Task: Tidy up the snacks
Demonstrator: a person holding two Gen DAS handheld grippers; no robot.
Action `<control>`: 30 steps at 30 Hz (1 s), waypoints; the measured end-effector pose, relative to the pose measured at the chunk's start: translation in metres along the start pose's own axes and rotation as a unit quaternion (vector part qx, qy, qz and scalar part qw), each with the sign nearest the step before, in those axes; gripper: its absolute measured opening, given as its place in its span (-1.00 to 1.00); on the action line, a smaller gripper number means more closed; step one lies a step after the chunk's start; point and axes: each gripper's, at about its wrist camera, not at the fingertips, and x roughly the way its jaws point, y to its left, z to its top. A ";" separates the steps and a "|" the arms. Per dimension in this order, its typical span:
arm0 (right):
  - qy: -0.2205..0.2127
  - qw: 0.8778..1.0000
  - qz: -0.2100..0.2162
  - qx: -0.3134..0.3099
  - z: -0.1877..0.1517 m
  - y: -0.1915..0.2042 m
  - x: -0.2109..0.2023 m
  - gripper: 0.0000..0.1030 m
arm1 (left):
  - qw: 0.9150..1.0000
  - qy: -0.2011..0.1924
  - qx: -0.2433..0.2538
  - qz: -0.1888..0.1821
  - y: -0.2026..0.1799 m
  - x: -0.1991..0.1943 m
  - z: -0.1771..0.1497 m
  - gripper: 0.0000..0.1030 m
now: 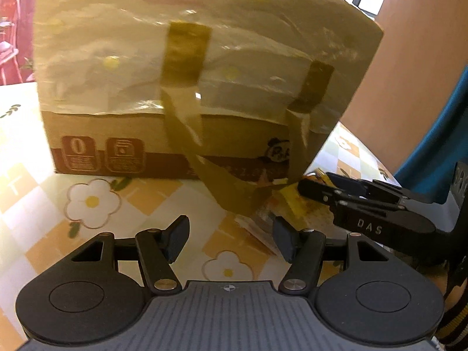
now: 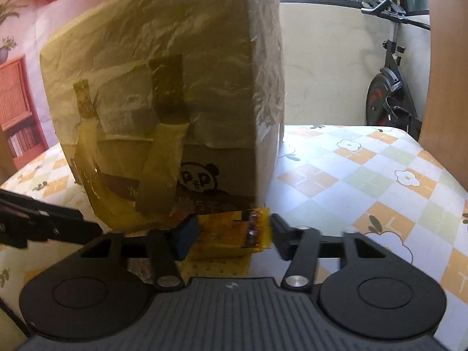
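1. The right gripper [image 2: 234, 235] is down on the table with its jaws part-closed around a flat yellow-orange foil snack packet [image 2: 231, 234]. The packet sits between the pads, but I can't tell if they're actually pressing on it yet; there looks to be a sliver of gap on the 3 o'clock side.
2. The left gripper [image 1: 231, 241] hangs empty, jaws at a middling spread, nothing between them.
3. That packet lies on the flower-print checked tablecloth [image 2: 365, 175], right up against the bottom corner of the big brown cardboard box wrapped in crinkly cream plastic [image 2: 163, 102]. From the right wrist view the box fills everything from 10 to 1 o'clock.
4. A loose olive-yellow tape handle [image 1: 234, 187] droops off the box front toward the packet.
5. My guess is we're at the pick-up step. Next it needs a firm squeeze, then a lift clear of that dangling strap.
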 end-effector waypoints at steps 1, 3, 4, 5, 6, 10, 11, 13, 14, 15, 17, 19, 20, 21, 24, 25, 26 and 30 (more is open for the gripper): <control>-0.003 1.000 0.003 0.006 -0.001 -0.002 -0.002 -0.08 | 1.000 0.002 0.004 -0.003 -0.002 0.002 0.000 0.27; -0.005 1.000 0.010 0.019 -0.001 -0.007 -0.004 -0.12 | 1.000 0.006 0.010 -0.009 -0.007 0.008 0.001 0.27; -0.006 1.000 0.011 0.023 -0.001 -0.009 -0.004 -0.13 | 1.000 0.008 0.014 -0.010 -0.009 0.012 0.002 0.27; -0.007 1.000 0.011 0.025 -0.001 -0.010 -0.005 -0.13 | 1.000 0.010 0.018 -0.010 -0.012 0.016 0.003 0.27; -0.008 1.000 0.012 0.026 0.000 -0.010 -0.006 -0.14 | 1.000 0.013 0.021 -0.009 -0.014 0.020 0.003 0.27; -0.008 0.999 0.018 0.032 0.000 -0.014 -0.006 -0.14 | 0.999 0.021 0.032 -0.013 -0.021 0.034 0.005 0.25; -0.008 0.999 0.019 0.034 0.000 -0.014 -0.006 -0.14 | 0.999 0.023 0.035 -0.015 -0.024 0.037 0.005 0.25; -0.008 0.999 0.023 0.039 0.000 -0.017 -0.006 -0.14 | 0.999 0.025 0.043 -0.006 -0.027 0.042 0.004 0.23; -0.008 0.999 0.025 0.041 0.000 -0.018 -0.006 -0.14 | 0.999 0.022 0.047 -0.002 -0.028 0.044 0.003 0.22; -0.008 0.999 0.027 0.044 0.000 -0.020 -0.006 -0.14 | 0.998 0.020 0.051 0.001 -0.030 0.045 0.003 0.22; -0.008 0.998 0.029 0.048 0.000 -0.022 -0.006 -0.14 | 0.998 0.019 0.062 0.011 -0.032 0.045 0.002 0.05; -0.008 0.998 0.031 0.052 0.000 -0.024 -0.006 -0.14 | 0.997 0.017 0.067 0.019 -0.031 0.045 0.001 -0.09; -0.008 0.998 0.031 0.054 -0.001 -0.025 -0.005 -0.14 | 0.998 0.015 0.059 0.016 -0.029 0.044 0.002 -0.19; -0.008 0.998 0.032 0.056 -0.001 -0.026 -0.005 -0.13 | 0.998 0.013 0.052 0.014 -0.026 0.043 0.002 -0.26; -0.002 0.997 0.036 0.065 -0.001 -0.029 -0.003 -0.10 | 0.998 0.005 0.055 0.016 -0.025 0.038 0.002 -0.58; 0.001 0.997 0.038 0.070 0.000 -0.031 -0.001 -0.08 | 0.998 0.003 0.053 0.013 -0.024 0.036 0.002 -0.62; 0.002 0.996 0.038 0.075 0.000 -0.032 -0.001 -0.01 | 0.999 0.001 0.050 0.010 -0.021 0.032 0.001 -0.66; 0.011 0.994 0.049 0.101 0.001 -0.041 0.003 0.05 | 0.999 0.004 0.042 0.008 -0.015 0.024 -0.003 -0.70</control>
